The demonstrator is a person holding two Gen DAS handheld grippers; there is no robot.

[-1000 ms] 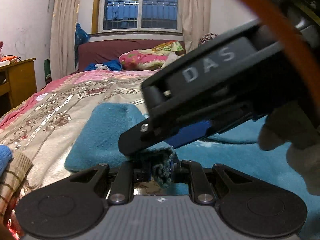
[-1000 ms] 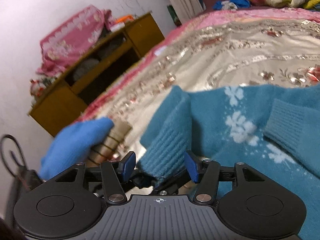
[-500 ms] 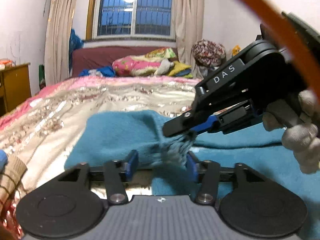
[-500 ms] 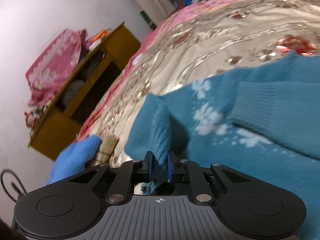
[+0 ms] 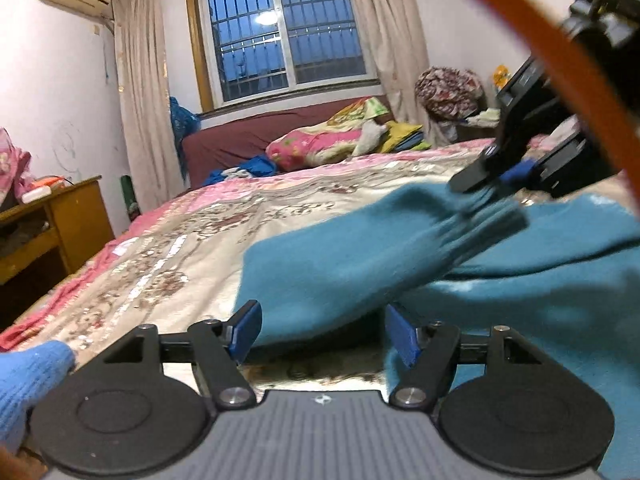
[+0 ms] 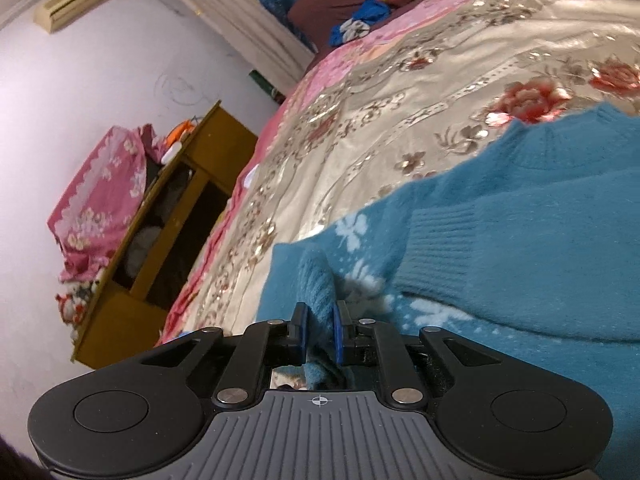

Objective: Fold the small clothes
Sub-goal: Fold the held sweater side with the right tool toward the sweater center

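Observation:
A teal knit sweater [image 5: 360, 252] with white snowflakes lies on the floral bedspread [image 5: 180, 256]. My left gripper [image 5: 324, 334] sits low at its near edge. Its jaws are opening, and the blue pads [image 5: 246, 330] stand wide apart without pressing on the fabric draped between them. In the left wrist view my right gripper [image 5: 496, 182] is up at the right, pulling the sleeve's ribbed cuff taut. In the right wrist view that gripper [image 6: 319, 330] is shut on the cuff, with the sweater's body [image 6: 520, 248] and collar beyond it.
A wooden desk [image 5: 52, 220] stands left of the bed, with pink cloth piled on it [image 6: 96, 200]. Pillows and loose clothes [image 5: 320, 144] lie at the bed's far end under the window. A blue-gloved hand [image 5: 28, 380] shows at the lower left. An orange cable [image 5: 560, 52] crosses the upper right.
My left gripper let go of the cuff and opened wide. My right gripper closed on the cuff and carried it away to the right, stretching the sleeve.

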